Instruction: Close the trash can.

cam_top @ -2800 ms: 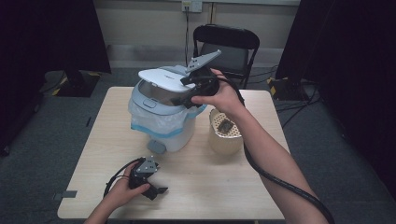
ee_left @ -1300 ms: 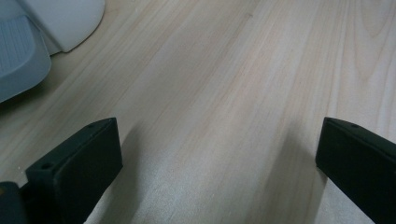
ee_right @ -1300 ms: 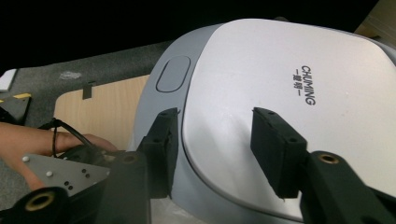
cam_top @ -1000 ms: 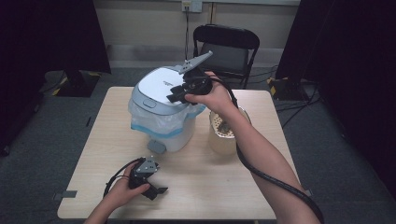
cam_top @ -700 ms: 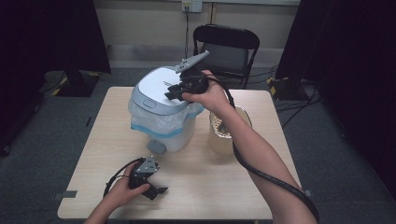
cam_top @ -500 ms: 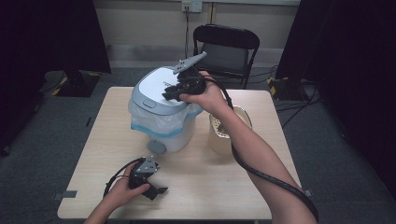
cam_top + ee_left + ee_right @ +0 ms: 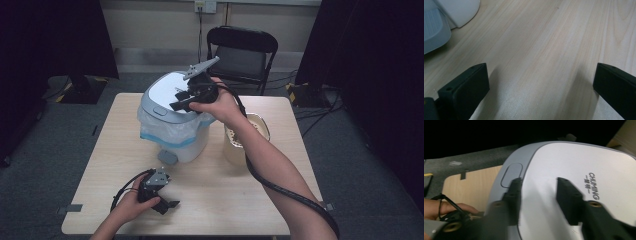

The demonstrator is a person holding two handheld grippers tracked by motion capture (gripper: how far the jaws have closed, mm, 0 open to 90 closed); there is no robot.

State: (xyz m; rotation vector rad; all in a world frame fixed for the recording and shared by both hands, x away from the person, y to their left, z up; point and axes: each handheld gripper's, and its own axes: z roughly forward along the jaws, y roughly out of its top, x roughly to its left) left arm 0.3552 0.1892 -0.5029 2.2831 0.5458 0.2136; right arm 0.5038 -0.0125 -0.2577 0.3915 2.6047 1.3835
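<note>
Your right gripper (image 7: 181, 99) sits over the closed white lid (image 7: 167, 90) of the lidded bin (image 7: 175, 122), which stands on the far left part of the wooden table (image 7: 235, 200), just beside a tan basket (image 7: 245, 142) to its right. In the right gripper view its two black jaws stand a little apart above the lid (image 7: 574, 202), with nothing between them; they have just been opening. The left-hand jaw in that view ends close to the oval grey button (image 7: 510, 174) on the grey rim, and the other lies beside the printed "CHUMING" lettering (image 7: 592, 185). Whether the tips touch the lid surface cannot be told, as the near jaw parts are blurred. A clear plastic liner with a blue edge (image 7: 165, 132) is folded out under the lid rim. Your left gripper (image 7: 167, 204) rests low on the near left part of the table, well apart from the bin. In the left gripper view its jaws are spread wide over bare wood (image 7: 541, 62), holding nothing, with the bin's base and grey foot pedal (image 7: 434, 30) in the upper left corner. A black folding chair (image 7: 242, 50) stands behind the table.
</note>
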